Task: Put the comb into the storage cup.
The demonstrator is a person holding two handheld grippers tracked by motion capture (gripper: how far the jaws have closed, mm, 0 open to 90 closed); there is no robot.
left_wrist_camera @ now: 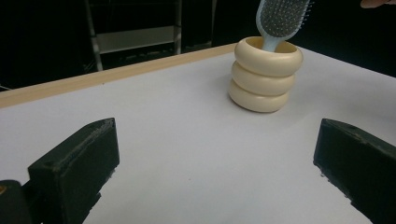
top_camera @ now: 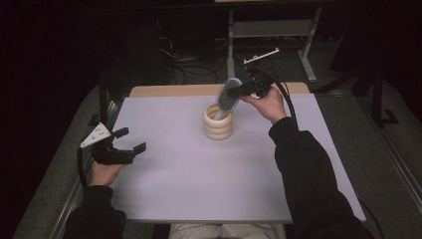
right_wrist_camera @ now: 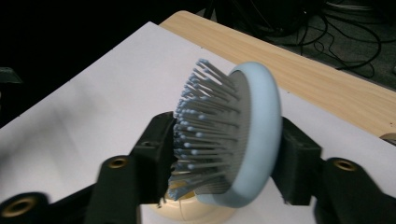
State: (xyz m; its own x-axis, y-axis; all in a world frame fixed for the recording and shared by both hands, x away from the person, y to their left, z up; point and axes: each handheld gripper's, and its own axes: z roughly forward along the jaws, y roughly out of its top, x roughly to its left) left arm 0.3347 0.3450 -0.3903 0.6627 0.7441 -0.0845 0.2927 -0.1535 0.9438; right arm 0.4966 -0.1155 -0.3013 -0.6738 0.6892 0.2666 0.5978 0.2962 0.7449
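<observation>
Resting at the worktop's (top_camera: 164, 184) left edge, your left tool (top_camera: 130, 141) sits with its jaws spread wide and nothing between them; leave it parked there. Moving right, the cream ringed holder (top_camera: 218, 124) stands upright near the middle of the far side, and the pale blue hairbrush (top_camera: 229, 94) leans in it, handle down inside, head sticking out above the rim. Your right tool (top_camera: 242, 89) straddles that head, one jaw at the bristles, the other at the smooth back. I cannot tell whether the pads press. Open the jaws evenly and draw straight back along the brush's lean, so the bristles don't snag and tip the holder.
</observation>
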